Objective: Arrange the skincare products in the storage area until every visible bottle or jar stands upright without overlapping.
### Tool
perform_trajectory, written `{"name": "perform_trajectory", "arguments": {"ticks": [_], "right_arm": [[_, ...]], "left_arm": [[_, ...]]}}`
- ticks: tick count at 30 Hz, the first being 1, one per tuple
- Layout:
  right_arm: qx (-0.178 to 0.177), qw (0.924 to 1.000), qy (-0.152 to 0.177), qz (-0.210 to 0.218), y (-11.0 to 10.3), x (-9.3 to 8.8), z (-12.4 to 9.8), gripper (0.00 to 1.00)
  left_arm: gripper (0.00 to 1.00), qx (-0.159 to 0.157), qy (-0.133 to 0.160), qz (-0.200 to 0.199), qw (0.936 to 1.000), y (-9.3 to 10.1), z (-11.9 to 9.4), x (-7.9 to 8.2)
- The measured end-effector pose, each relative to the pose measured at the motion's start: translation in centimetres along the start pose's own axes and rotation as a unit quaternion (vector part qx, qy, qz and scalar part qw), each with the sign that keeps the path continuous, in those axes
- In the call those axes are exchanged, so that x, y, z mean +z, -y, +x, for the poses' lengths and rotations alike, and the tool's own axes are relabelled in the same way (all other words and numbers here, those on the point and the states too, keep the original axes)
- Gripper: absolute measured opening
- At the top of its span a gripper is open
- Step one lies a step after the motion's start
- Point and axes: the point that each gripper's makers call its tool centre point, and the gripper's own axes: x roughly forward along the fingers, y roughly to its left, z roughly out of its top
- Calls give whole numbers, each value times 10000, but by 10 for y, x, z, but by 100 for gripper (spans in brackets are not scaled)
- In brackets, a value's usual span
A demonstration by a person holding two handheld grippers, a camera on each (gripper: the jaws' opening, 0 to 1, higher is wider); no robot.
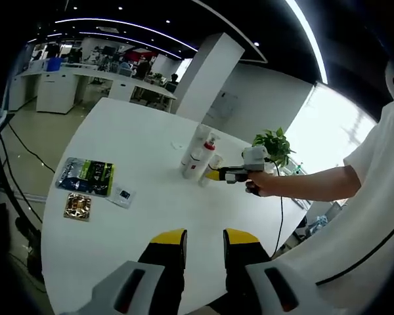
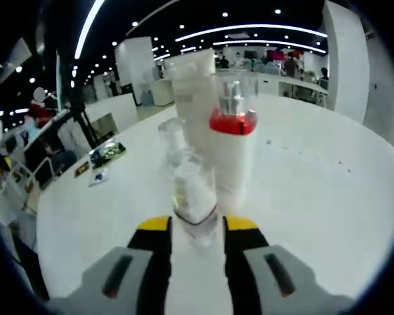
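Several skincare containers stood upright in a tight cluster on the round white table point(image 1: 118, 216): a tall white pump bottle with a red collar point(image 2: 231, 151), a white tube point(image 2: 192, 85) behind it, and a small clear bottle point(image 2: 196, 203) nearest the right gripper point(image 2: 196, 230). That small bottle stood vertical between the right gripper's yellow-tipped jaws, though whether they were clamped on it could not be told. The left gripper point(image 1: 204, 246) was parted, carrying nothing and well apart from the cluster, so the right hand was judged nearer.
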Motion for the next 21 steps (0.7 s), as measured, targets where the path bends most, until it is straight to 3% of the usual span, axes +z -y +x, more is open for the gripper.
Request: {"name": "perform_trajectory", "arguments": {"ticks": [5, 21], "right_arm": [[2, 10000, 12, -71, 0, 1, 1, 23], [-153, 9995, 30, -275, 6, 4, 7, 22]], "left_arm": [[22, 18, -17, 15, 10000, -1, -1, 1], [22, 73, -131, 54, 9999, -5, -4, -2]]}}
